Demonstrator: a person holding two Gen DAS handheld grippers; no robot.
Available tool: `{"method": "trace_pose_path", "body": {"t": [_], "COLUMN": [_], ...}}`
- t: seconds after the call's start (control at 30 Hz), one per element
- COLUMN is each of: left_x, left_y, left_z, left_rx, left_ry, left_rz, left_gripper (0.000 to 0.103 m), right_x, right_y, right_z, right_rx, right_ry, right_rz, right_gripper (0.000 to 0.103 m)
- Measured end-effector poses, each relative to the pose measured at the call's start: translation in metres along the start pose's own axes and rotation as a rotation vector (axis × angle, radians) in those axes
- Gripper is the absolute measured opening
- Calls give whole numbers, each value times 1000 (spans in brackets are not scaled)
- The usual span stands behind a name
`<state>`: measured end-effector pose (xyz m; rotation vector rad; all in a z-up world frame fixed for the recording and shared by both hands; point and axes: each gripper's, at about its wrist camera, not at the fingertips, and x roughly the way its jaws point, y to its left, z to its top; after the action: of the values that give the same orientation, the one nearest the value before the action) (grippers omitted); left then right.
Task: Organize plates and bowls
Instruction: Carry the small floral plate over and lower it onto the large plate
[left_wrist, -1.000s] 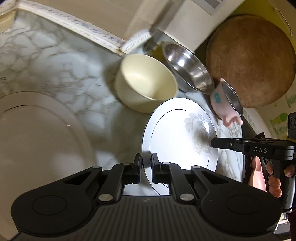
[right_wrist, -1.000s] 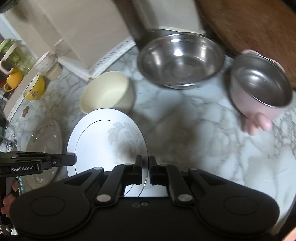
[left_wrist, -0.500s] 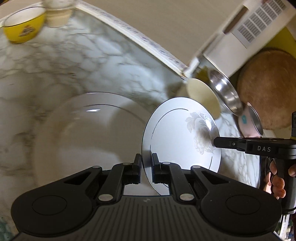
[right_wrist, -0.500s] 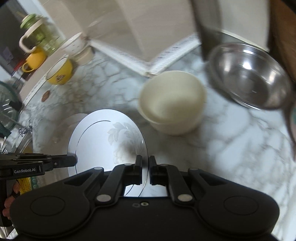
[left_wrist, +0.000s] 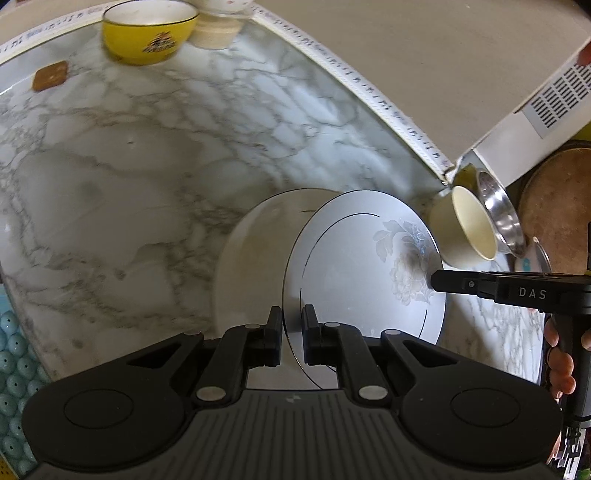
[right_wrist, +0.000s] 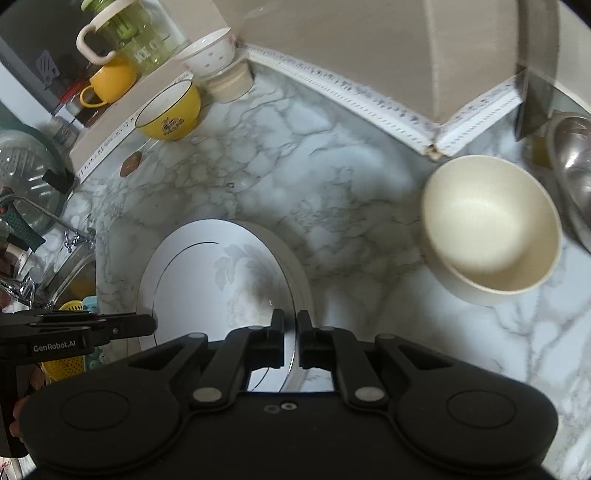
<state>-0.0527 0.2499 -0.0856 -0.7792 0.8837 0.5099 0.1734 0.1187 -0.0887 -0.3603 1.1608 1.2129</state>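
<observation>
Both grippers hold one white plate with a grey flower print (left_wrist: 354, 266) by opposite rims. My left gripper (left_wrist: 292, 332) is shut on its near rim; my right gripper (right_wrist: 290, 332) is shut on the other rim. The flower plate (right_wrist: 207, 280) hangs just above a larger plain white plate (left_wrist: 251, 266) that lies on the marble counter, also seen in the right wrist view (right_wrist: 295, 266). A cream bowl (right_wrist: 491, 225) sits to the right, next to a steel bowl (right_wrist: 572, 177). In the left wrist view the cream bowl (left_wrist: 469, 229) and steel bowl (left_wrist: 498, 214) lie beyond the plate.
A yellow bowl (right_wrist: 170, 110) and a white cup on a beige cup (right_wrist: 214, 55) stand by the back wall. A sink with a faucet (right_wrist: 48, 236) lies at the left. A wooden board (left_wrist: 557, 206) and a white appliance (left_wrist: 535, 114) stand at the right.
Both grippers have carried the flower plate left, away from the cream and steel bowls. It now hangs over the large plain plate. The pink pot has left the right view.
</observation>
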Motion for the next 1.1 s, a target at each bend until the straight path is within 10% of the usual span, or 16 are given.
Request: {"method": "trace_pose_path", "body": {"t": [1.1], "left_x": [17], "left_y": [15], "left_z": [7], "left_rx": [-2], "left_ry": [53], "left_rz": [16], "left_gripper": [10], "right_x": [28], "right_y": [-3], "right_z": [-8], "right_rx": [87], "right_ry": [67], "right_rz": [11], "right_gripper": [7]}}
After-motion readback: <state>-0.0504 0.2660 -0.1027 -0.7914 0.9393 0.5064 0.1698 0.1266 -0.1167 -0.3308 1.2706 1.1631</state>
